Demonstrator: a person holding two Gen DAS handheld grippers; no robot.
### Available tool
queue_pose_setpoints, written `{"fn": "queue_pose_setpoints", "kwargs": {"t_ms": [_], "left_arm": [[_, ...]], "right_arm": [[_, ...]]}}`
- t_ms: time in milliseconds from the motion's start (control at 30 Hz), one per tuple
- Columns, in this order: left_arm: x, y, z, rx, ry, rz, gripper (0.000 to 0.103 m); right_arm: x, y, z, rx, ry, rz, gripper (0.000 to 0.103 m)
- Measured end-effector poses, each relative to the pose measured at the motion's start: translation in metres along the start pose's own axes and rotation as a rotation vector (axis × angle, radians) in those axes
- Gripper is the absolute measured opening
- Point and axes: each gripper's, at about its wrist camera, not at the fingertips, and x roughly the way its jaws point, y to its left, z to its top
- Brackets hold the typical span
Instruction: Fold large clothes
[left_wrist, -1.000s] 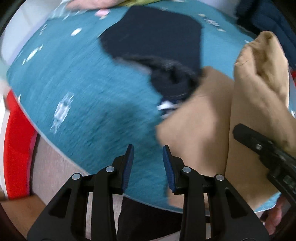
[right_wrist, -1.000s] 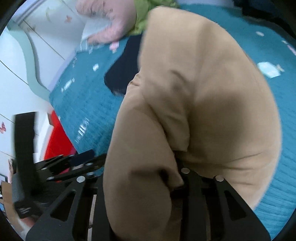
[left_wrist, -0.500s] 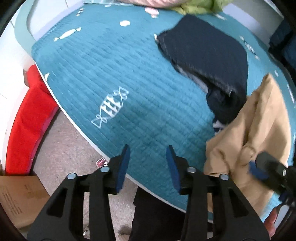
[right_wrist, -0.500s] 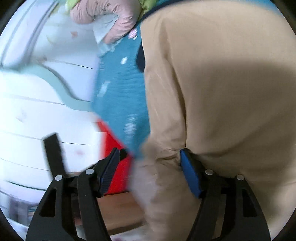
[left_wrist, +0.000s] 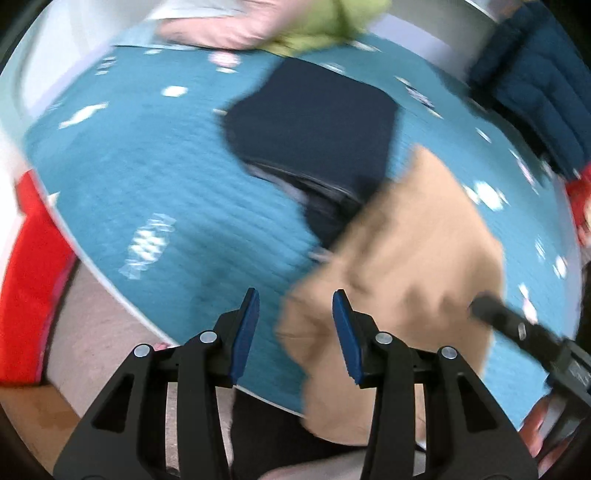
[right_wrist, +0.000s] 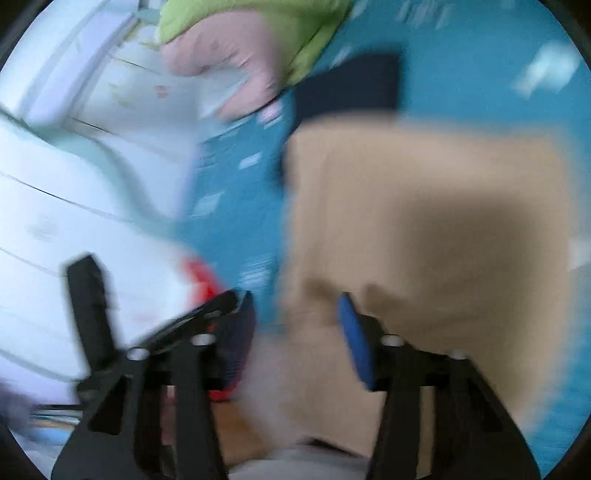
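My left gripper (left_wrist: 295, 332) has its jaws parted with nothing between the pads; the tan garment (left_wrist: 406, 266) lies just behind its right jaw. My right gripper's (right_wrist: 299, 325) jaws are closing, the garment bunched between them, on the teal bed (left_wrist: 155, 177).

Tan garment (left_wrist: 413, 258) on teal bedspread (left_wrist: 155, 177) — navy garment (left_wrist: 317, 122) beside.

No readable txt, labels, brands or nos. in either view; white marks on the teal bedspread (left_wrist: 155, 192) are candy-shaped prints, not letters; frames too blurred for any fine print.
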Motion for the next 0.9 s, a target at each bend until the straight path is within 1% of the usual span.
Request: {"fn": "queue_pose_setpoints", "kwargs": {"t_ms": [33, 67, 100, 133, 167, 200, 233, 267, 300, 333, 400, 433, 467, 500, 533, 567, 600, 633, 667, 700, 733, 767, 800, 833, 867, 900], "left_arm": [[0.006, -0.013, -0.003, 0.052, 0.038, -0.043, 0.042], [0.015, -0.023, -0.007, 0.096, 0.08, -0.073, 0.042], [0.027, -0.032, -0.012, 0.136, 0.124, -0.078, 0.042], [0.037, -0.036, -0.016, 0.153, 0.145, -0.057, 0.042], [0.05, -0.039, -0.02, 0.176, 0.158, -0.015, 0.042], [0.066, -0.041, -0.023, 0.218, 0.157, 0.035, 0.047], [0.084, -0.042, -0.026, 0.259, 0.151, 0.074, 0.051], [0.106, -0.038, -0.028, 0.265, 0.159, 0.112, 0.055], [0.119, -0.034, -0.028, 0.25, 0.172, 0.115, 0.056], [0.121, -0.032, -0.027, 0.249, 0.18, 0.105, 0.056], [0.112, -0.035, -0.023, 0.286, 0.189, 0.102, 0.056], [0.1, -0.036, -0.021, 0.313, 0.185, 0.112, 0.055], [0.091, -0.035, -0.021, 0.318, 0.185, 0.106, 0.052], [0.083, -0.034, -0.022, 0.314, 0.196, 0.082, 0.052], [0.081, -0.033, -0.025, 0.316, 0.226, 0.054, 0.052], [0.085, -0.032, -0.028, 0.326, 0.245, 0.046, 0.052], [0.097, -0.033, -0.033, 0.347, 0.252, 0.057, 0.052], [0.108, -0.033, -0.036, 0.359, 0.249, 0.072, 0.052], [0.13, -0.033, -0.039, 0.362, 0.258, 0.098, 0.055], [0.137, -0.034, -0.039, 0.351, 0.26, 0.111, 0.055], [0.136, -0.04, -0.034, 0.352, 0.275, 0.135, 0.054], [0.127, -0.044, -0.03, 0.367, 0.279, 0.138, 0.045], [0.111, -0.047, -0.024, 0.368, 0.267, 0.117, 0.035], [0.095, -0.046, -0.017, 0.353, 0.244, 0.084, 0.032], [0.078, -0.045, -0.01, 0.339, 0.213, 0.037, 0.03], [0.066, -0.045, -0.003, 0.333, 0.188, 0.003, 0.03]], "right_arm": [[-0.006, 0.001, -0.002, -0.022, -0.002, -0.084, 0.024], [-0.01, -0.001, -0.006, -0.026, 0.023, -0.162, 0.022], [-0.01, -0.007, -0.012, 0.006, 0.062, -0.172, 0.017], [-0.007, -0.015, -0.02, 0.048, 0.107, -0.165, 0.017], [0.0, -0.023, -0.026, 0.063, 0.148, -0.185, 0.017], [0.013, -0.031, -0.031, 0.068, 0.191, -0.229, 0.017], [0.037, -0.045, -0.038, 0.085, 0.246, -0.289, 0.016], [0.048, -0.059, -0.044, 0.117, 0.266, -0.254, 0.014], [0.066, -0.073, -0.049, 0.17, 0.293, -0.192, 0.014], [0.067, -0.076, -0.049, 0.178, 0.295, -0.193, 0.014], [0.053, -0.062, -0.04, 0.137, 0.284, -0.232, 0.013], [0.043, -0.056, -0.039, 0.132, 0.272, -0.233, 0.016], [0.033, -0.05, -0.039, 0.131, 0.275, -0.212, 0.016], [0.027, -0.047, -0.042, 0.133, 0.304, -0.175, 0.016], [0.029, -0.049, -0.046, 0.15, 0.341, -0.142, 0.016], [0.036, -0.056, -0.049, 0.169, 0.37, -0.128, 0.016], [0.052, -0.064, -0.053, 0.189, 0.41, -0.122, 0.014], [0.071, -0.071, -0.049, 0.198, 0.432, -0.115, 0.01], [0.093, -0.08, -0.052, 0.201, 0.448, -0.091, 0.009], [0.102, -0.086, -0.05, 0.239, 0.466, -0.059, 0.008], [0.099, -0.082, -0.041, 0.234, 0.475, -0.076, 0.007], [0.089, -0.072, -0.033, 0.202, 0.46, -0.107, 0.007], [0.075, -0.065, -0.031, 0.179, 0.432, -0.121, 0.008], [0.056, -0.054, -0.019, 0.149, 0.371, -0.124, 0.008], [0.044, -0.048, -0.01, 0.135, 0.332, -0.115, 0.008], [0.029, -0.043, 0.004, 0.129, 0.278, -0.102, 0.008]]}}
